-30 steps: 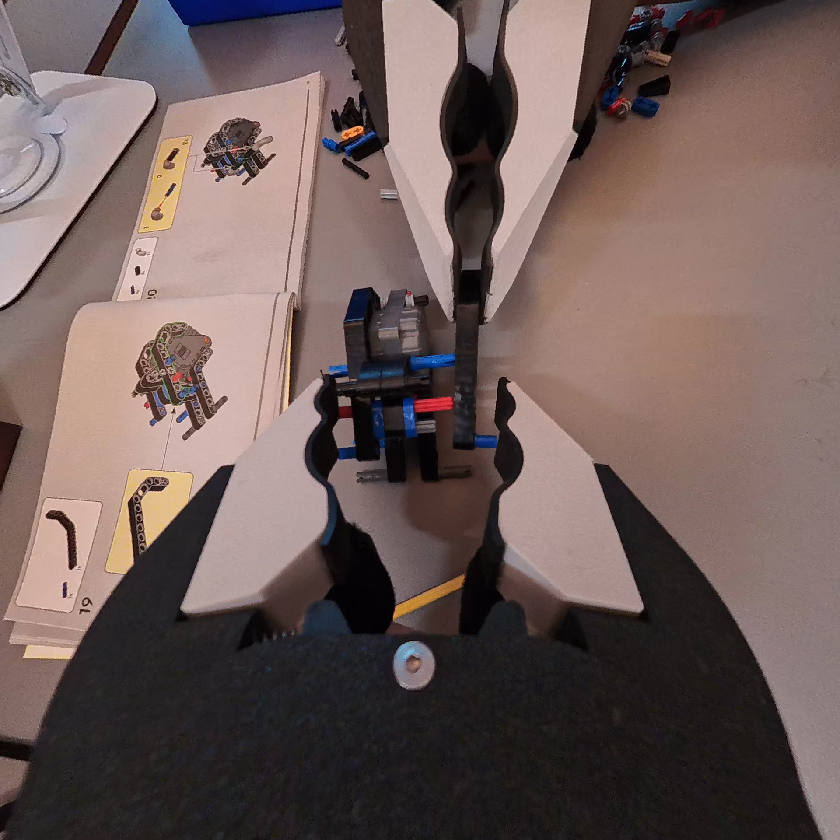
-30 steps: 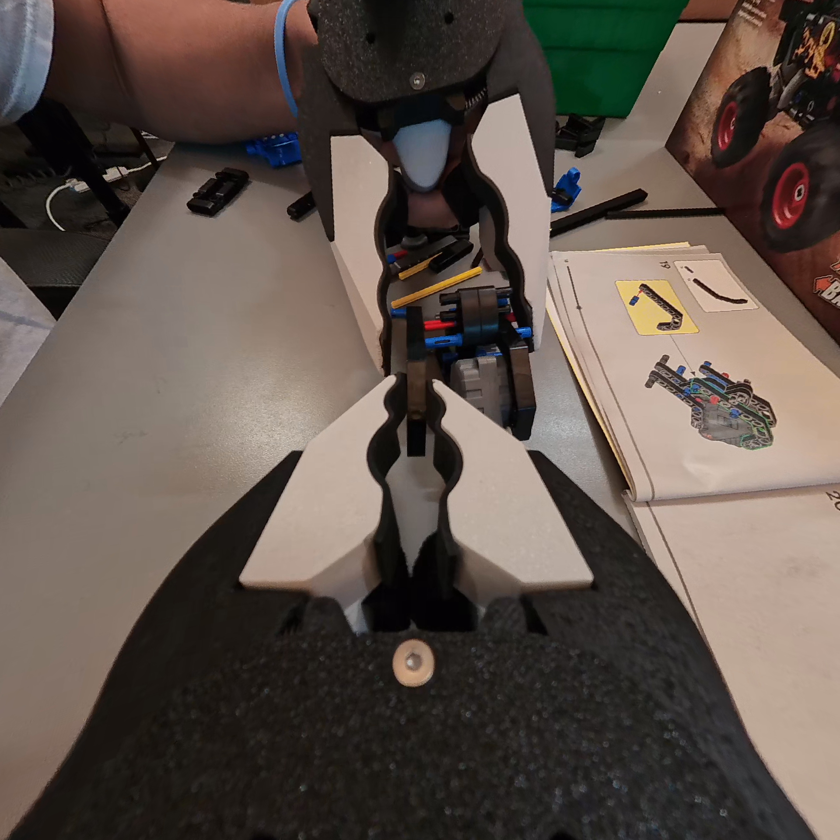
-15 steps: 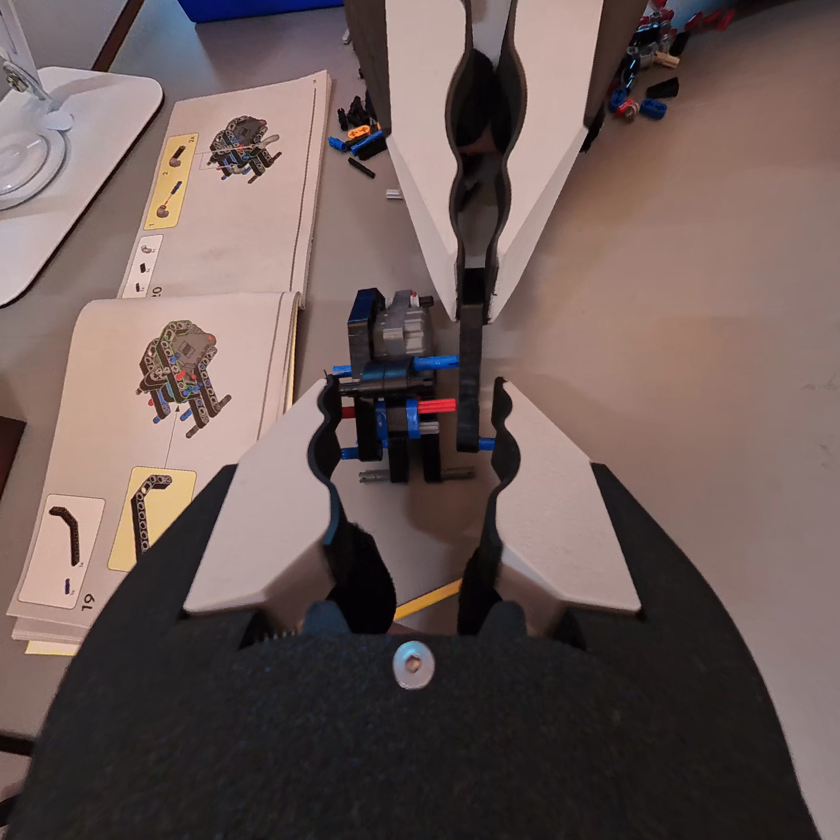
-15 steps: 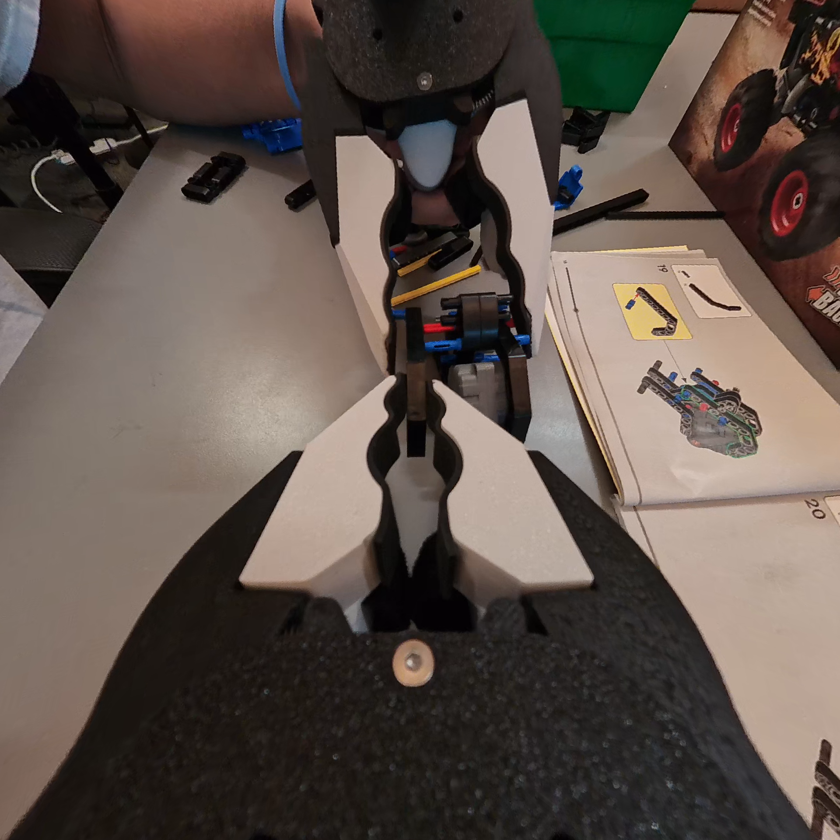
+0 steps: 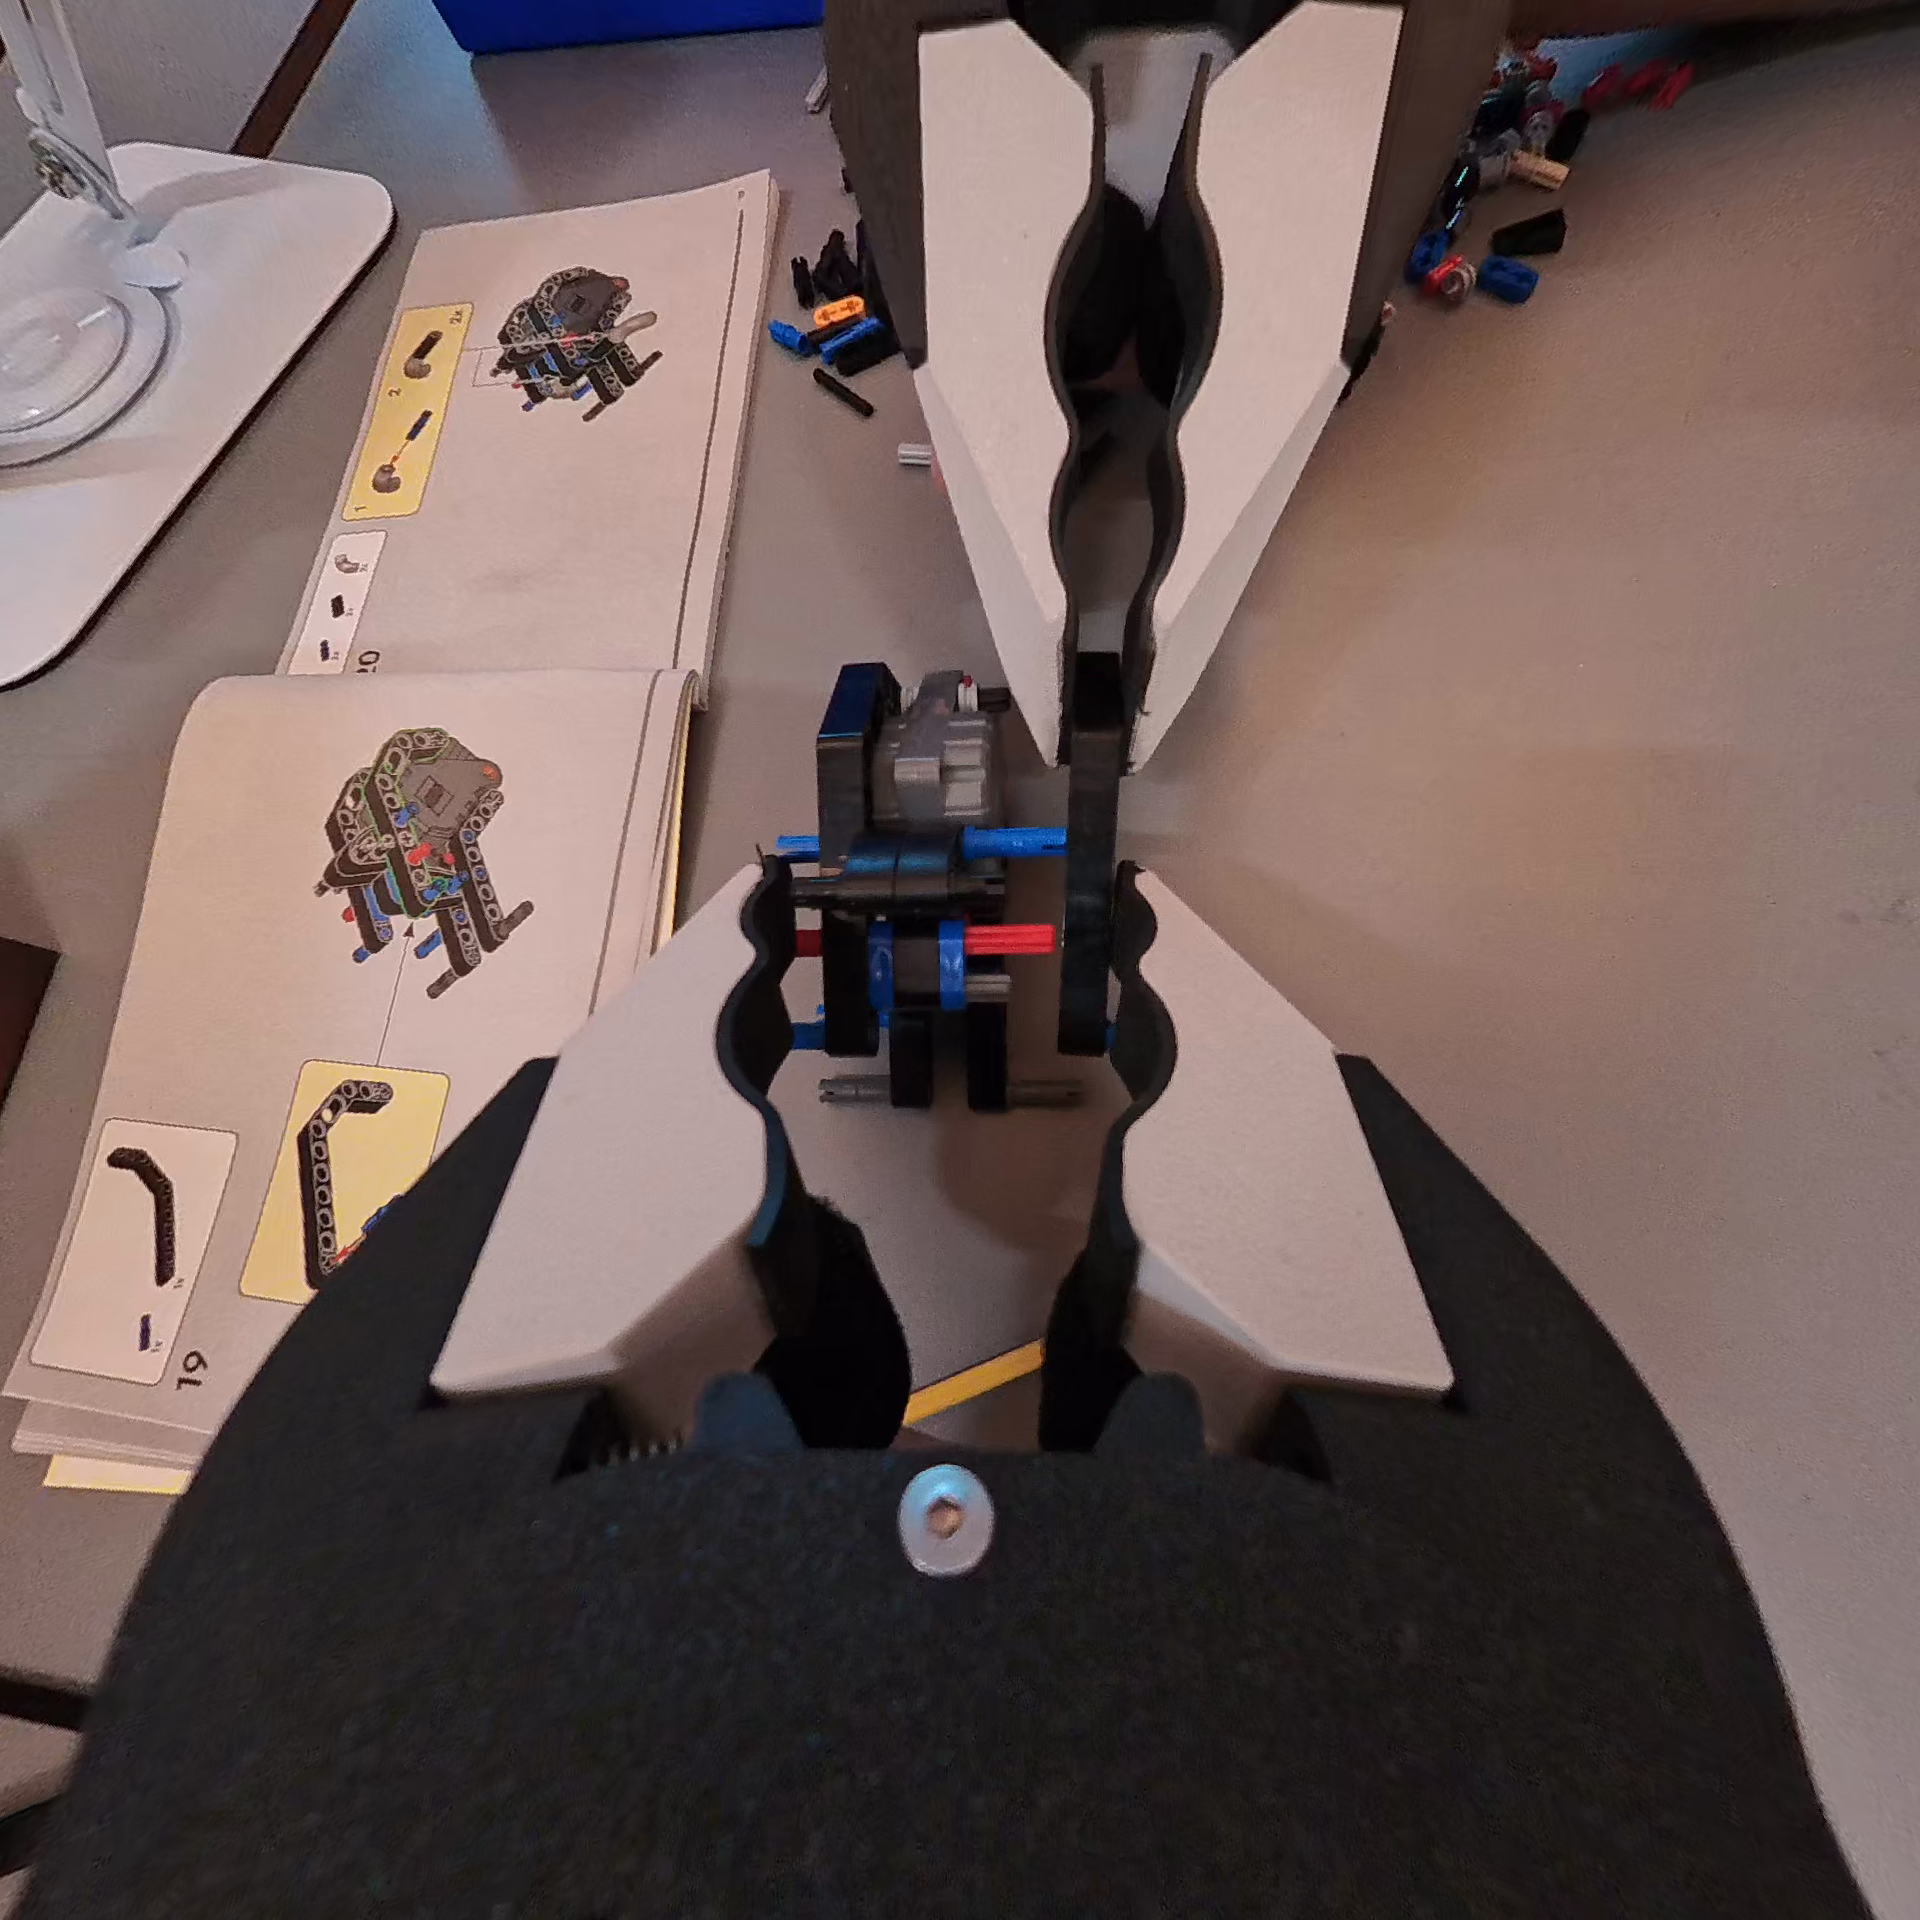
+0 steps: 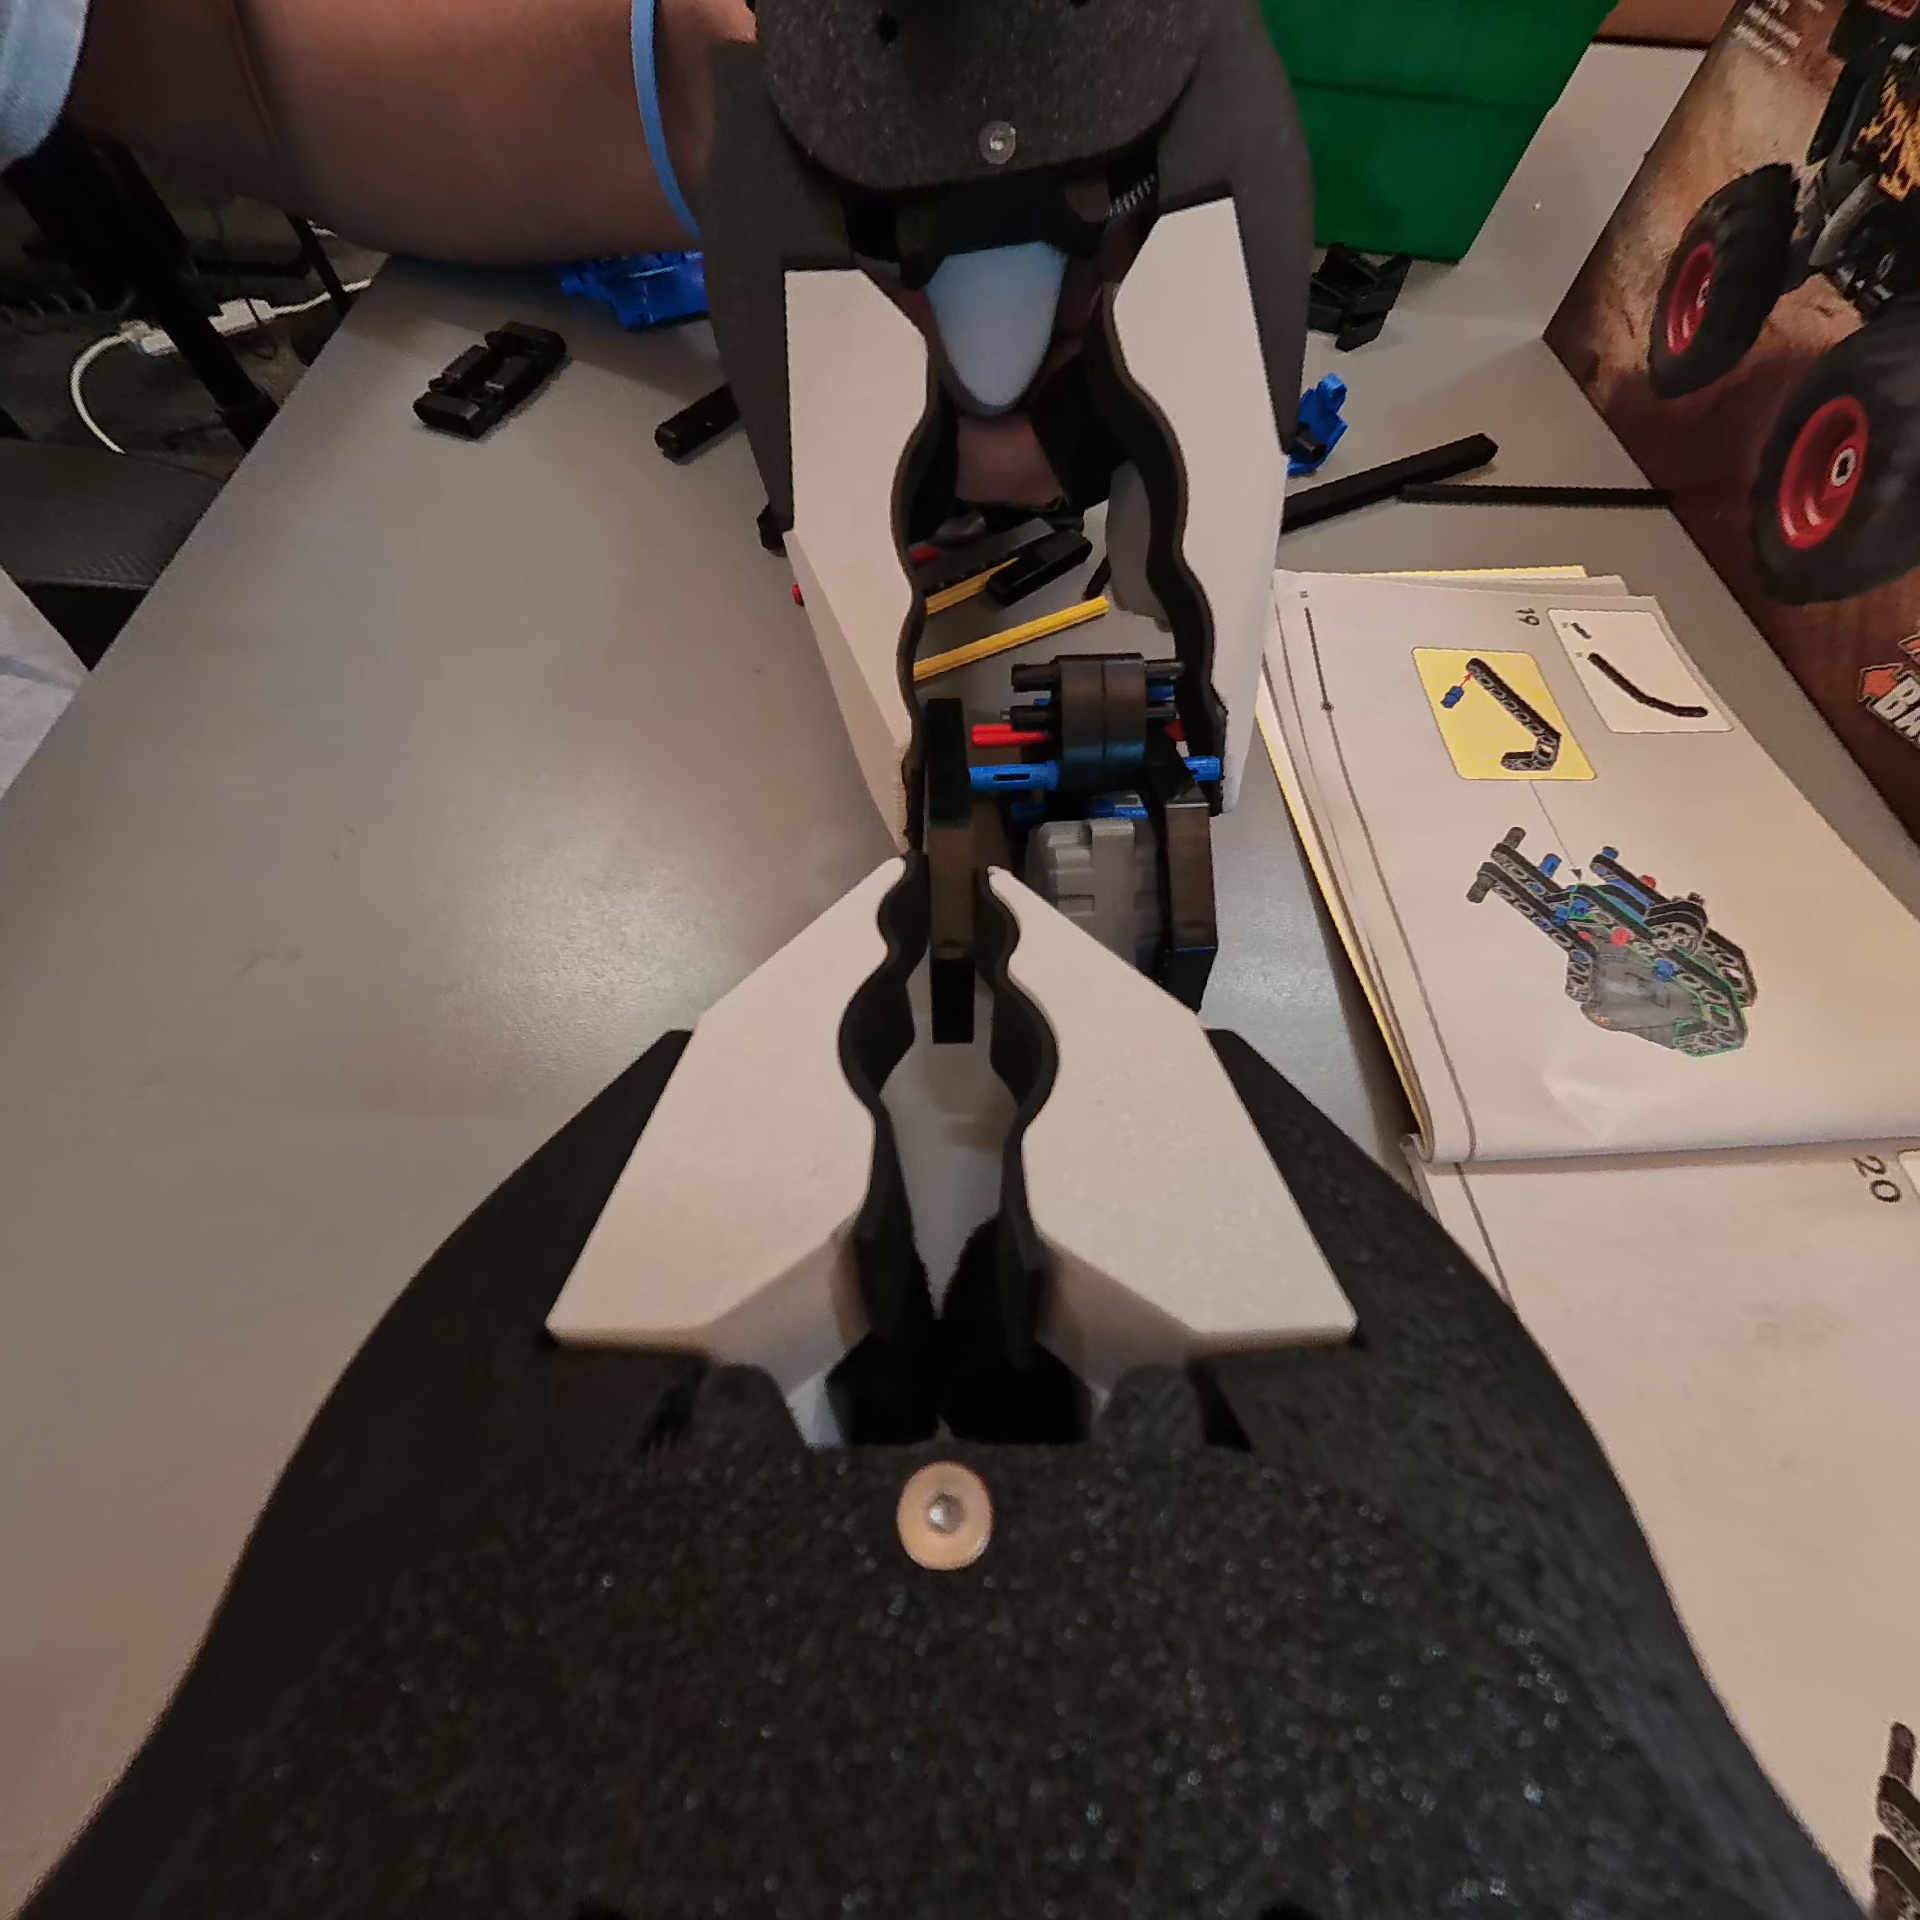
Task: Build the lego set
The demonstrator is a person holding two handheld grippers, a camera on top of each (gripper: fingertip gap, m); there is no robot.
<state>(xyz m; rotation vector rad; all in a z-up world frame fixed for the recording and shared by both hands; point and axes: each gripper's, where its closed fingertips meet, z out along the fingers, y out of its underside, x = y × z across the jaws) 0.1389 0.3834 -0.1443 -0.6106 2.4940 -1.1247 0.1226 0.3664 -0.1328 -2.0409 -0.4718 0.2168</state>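
Table [image 5: 1558, 727]: smooth, matte grey surface carrying everything noted below.

Left gripper [image 5: 943, 935]: coarse black foam body, two pale wedge-shaped fingers with wavy black pads. Jaws stand spread wide, bracketing the near end of the lego assembly; whether the pads actually press on it cannot be told.

Right gripper [image 6: 948, 904]: same construction, opposite the left gripper and facing it. Jaws are clenched on the black beam, gripping its end between the tips.

Instruction booklet [image 5: 436, 935]: open matte paper pages, lying flat to the left of the left gripper, just beside the assembly.

Box [image 6: 1787, 312]: printed cardboard, standing ahead and to the right of the right gripper.

Lego assembly [image 5: 914, 883]: compact block of glossy black plastic frames around a grey ribbed unit, resting on the table between the two grippers. Blue and red pins jut sideways toward the beam.

Black beam [image 5: 1089, 894]: slim, flat, glossy plastic strip. Its long axis runs straight from one gripper to the other, parallel to the assembly's flank, set on edge against the tips of the blue and red pins.

Loose parts [image 5: 842, 322]: small black, blue and orange pieces, scattered beyond the assembly, left of the right gripper as the left wrist view shows it.
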